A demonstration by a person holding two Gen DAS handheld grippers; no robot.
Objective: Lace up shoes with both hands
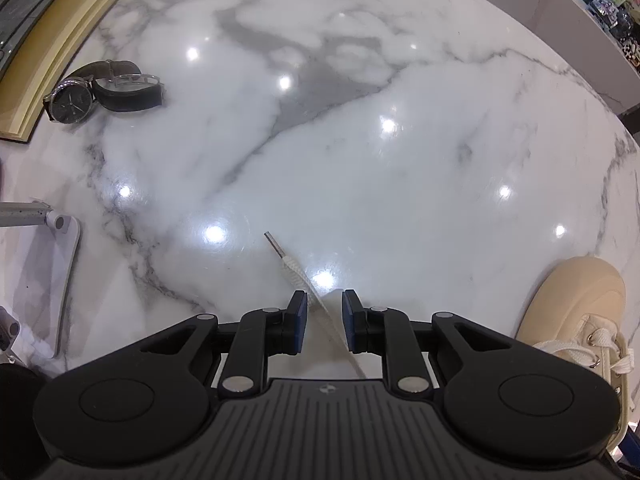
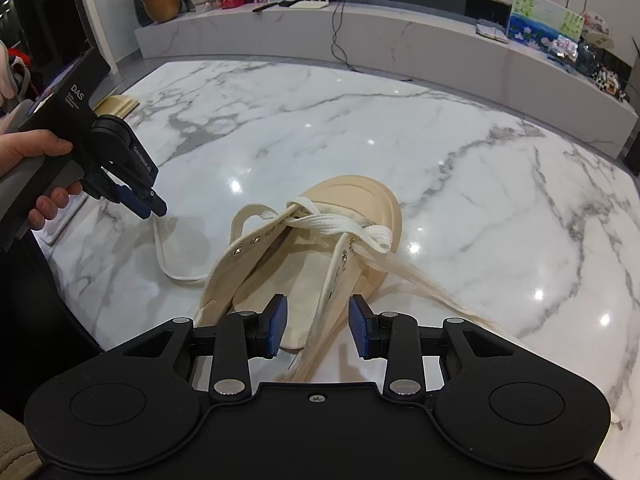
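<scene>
The left tool (image 1: 324, 300), pointed steeply down over a marble table (image 1: 400, 168), has a flat white shoelace (image 1: 296, 272) running between its blue pads, the lace's aglet end jutting out in front; the pads stand slightly apart, and whether they actually pinch the lace cannot be told from this angle. In the right wrist view a person's hand (image 2: 36, 172) holds that tool at the left, the lace trailing from it down to the table and across to the shoe. The right tool (image 2: 318, 322) hovers with pads spread over the heel end of a cream canvas shoe (image 2: 320, 248), gripping nothing. The shoe's toe points away, laced only at its front eyelets. A wristwatch (image 1: 76, 98) lies farther off, beside a cream board (image 1: 56, 40).
</scene>
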